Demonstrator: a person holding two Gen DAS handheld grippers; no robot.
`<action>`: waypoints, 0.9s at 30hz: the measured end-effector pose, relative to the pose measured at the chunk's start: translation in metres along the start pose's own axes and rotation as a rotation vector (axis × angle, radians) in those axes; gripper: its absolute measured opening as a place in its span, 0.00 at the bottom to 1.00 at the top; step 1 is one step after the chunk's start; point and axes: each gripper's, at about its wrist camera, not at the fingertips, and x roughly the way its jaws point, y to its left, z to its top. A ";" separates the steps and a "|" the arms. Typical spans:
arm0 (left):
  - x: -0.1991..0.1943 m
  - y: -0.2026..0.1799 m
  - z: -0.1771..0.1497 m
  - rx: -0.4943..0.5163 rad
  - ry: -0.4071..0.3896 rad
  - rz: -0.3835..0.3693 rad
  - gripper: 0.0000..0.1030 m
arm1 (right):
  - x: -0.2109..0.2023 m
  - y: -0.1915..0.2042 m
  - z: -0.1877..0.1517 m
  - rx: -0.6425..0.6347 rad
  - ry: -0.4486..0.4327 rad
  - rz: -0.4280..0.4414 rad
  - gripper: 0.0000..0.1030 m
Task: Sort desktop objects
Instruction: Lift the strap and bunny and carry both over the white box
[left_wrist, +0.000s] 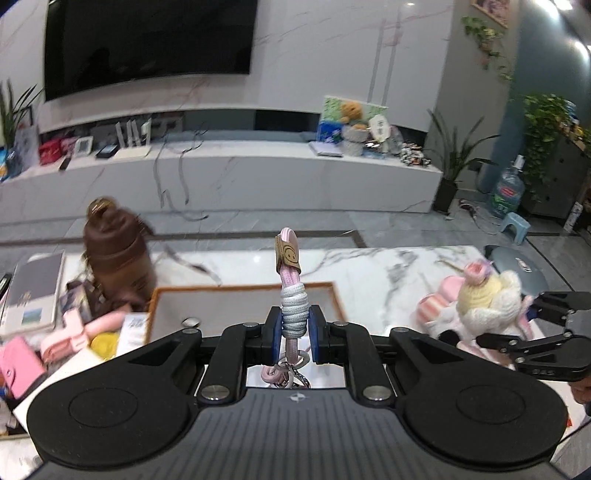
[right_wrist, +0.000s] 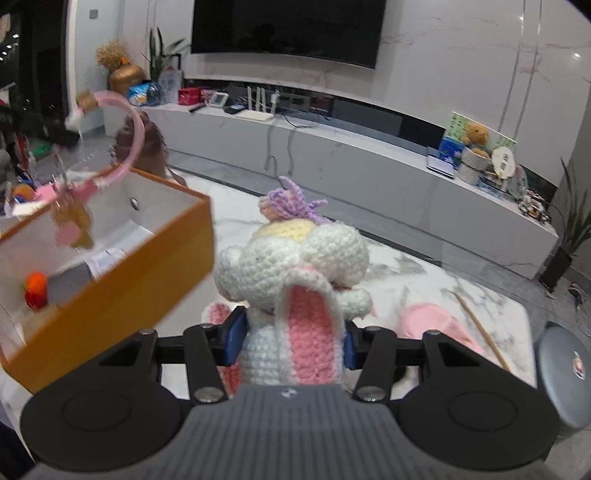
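My left gripper (left_wrist: 293, 326) is shut on a pink and grey braided lanyard (left_wrist: 290, 280) with a smiley tag, held upright above the orange-rimmed box (left_wrist: 338, 295); keys hang below it. The lanyard also shows blurred in the right wrist view (right_wrist: 127, 147) over the box (right_wrist: 147, 273). My right gripper (right_wrist: 291, 341) is shut on a crocheted white and pink bunny doll (right_wrist: 295, 280), held above the marble table just right of the box. The doll (left_wrist: 484, 295) and right gripper show at the right of the left wrist view.
A brown bottle (left_wrist: 116, 254) stands left of the box. Books, pink cases and small clutter (left_wrist: 44, 325) lie at the table's left. An orange toy (right_wrist: 37, 290) lies inside the box. A grey round stool (right_wrist: 565, 373) stands at the table's right.
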 end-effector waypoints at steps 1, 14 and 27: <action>0.002 0.008 0.000 -0.012 0.007 0.010 0.16 | 0.001 0.006 0.006 -0.005 -0.008 0.009 0.51; 0.011 0.054 -0.012 -0.074 0.076 0.024 0.16 | 0.038 0.100 0.077 -0.151 -0.029 0.154 0.51; 0.033 0.074 -0.015 -0.111 0.142 0.053 0.16 | 0.111 0.162 0.104 -0.381 0.155 0.151 0.51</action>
